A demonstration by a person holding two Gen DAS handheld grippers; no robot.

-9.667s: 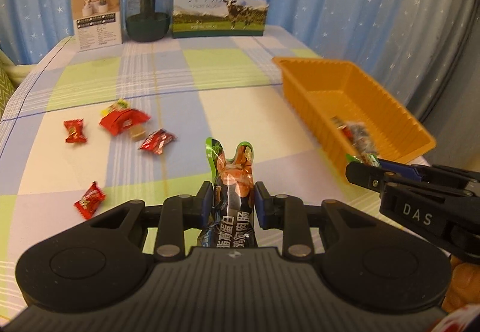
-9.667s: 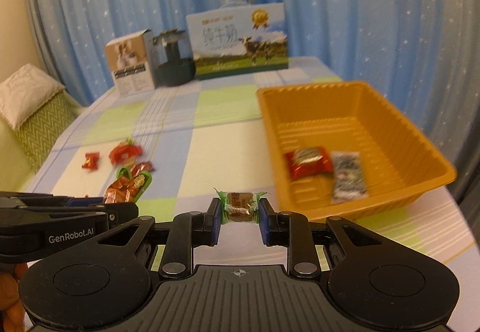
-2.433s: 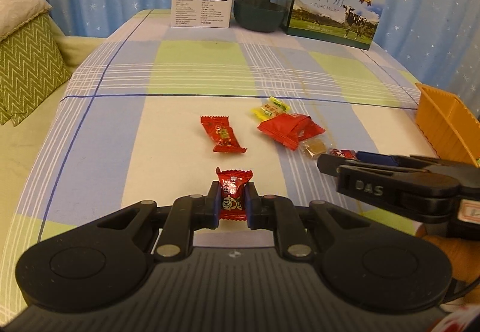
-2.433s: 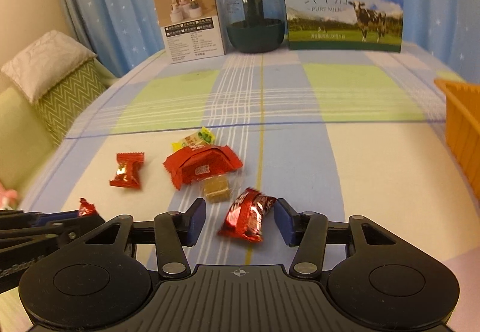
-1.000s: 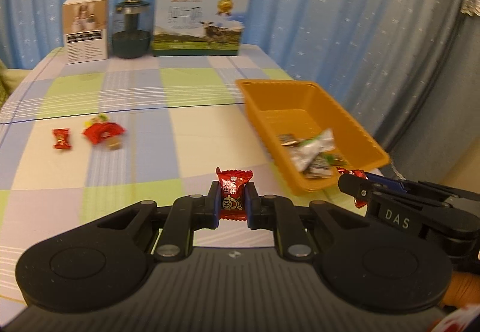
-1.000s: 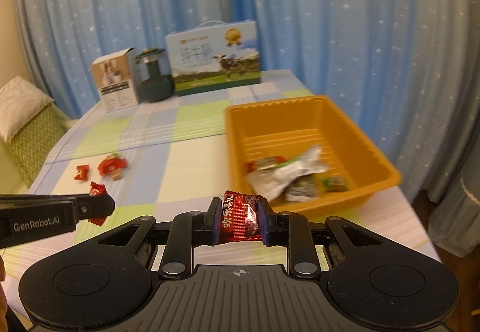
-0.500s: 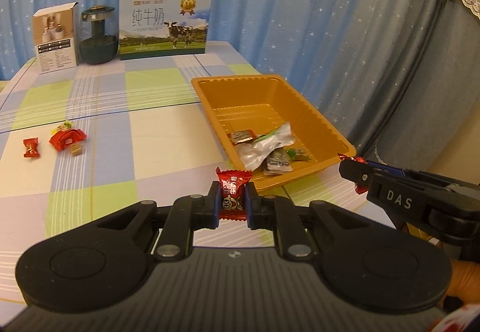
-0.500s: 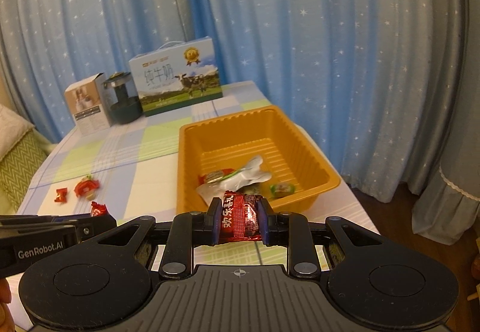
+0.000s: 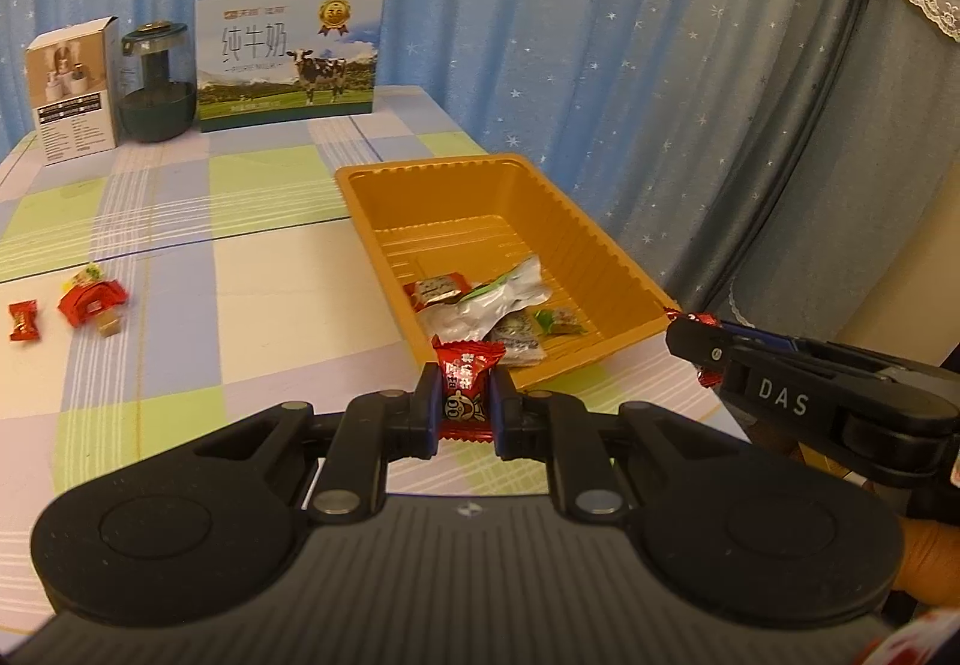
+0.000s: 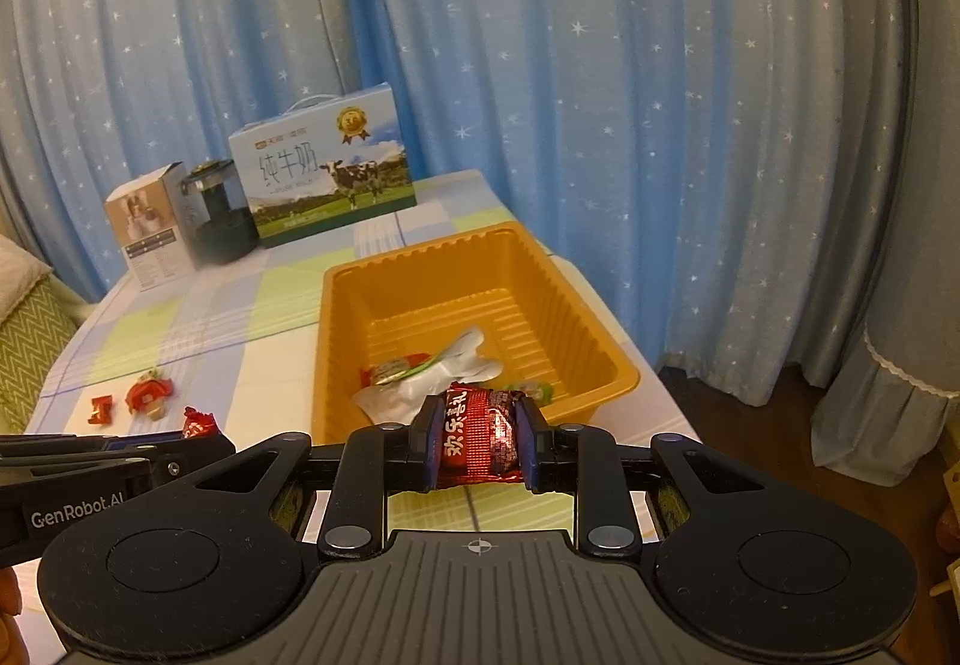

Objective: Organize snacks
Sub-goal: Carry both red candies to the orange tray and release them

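While both hand-held grippers carry a sweet apiece toward the tray, the sorting stands partly done.

Held, left: the left hand-held gripper [image 9: 462,406], at lower centre of the left wrist view, is clamped narrow on a small red candy [image 9: 465,388] with twisted ends, which stands upright between the pads, in front of the tray's near wall.

Held, right: the right hand-held gripper [image 10: 478,446], at lower centre of the right wrist view, is closed on a red foil snack pack [image 10: 478,440] printed with white characters, lying crosswise between the pads, near the tray's near rim.

Already stowed: the orange tray [image 9: 612,251], right of centre on the tabletop [image 9: 252,305], holds a cluster in its near half: a silver pouch [image 9: 498,302], a small red-edged packet [image 9: 437,288], a dark packet [image 9: 517,336] and a green-wrapped sweet [image 9: 561,320]. Its far half is bare.

Still loose: at the left edge of the left wrist view lie a red twist candy [image 9: 23,320], a larger red packet [image 9: 91,299], a yellow-green sweet [image 9: 89,273] just behind it, and a small tan cube [image 9: 109,327] touching its front.

Not for sorting, by my reading: a milk carton [image 9: 288,59], dark jar [image 9: 157,92] and white box [image 9: 75,89] at the upper left.

Estimate: four in, two on the way, four to fetch.
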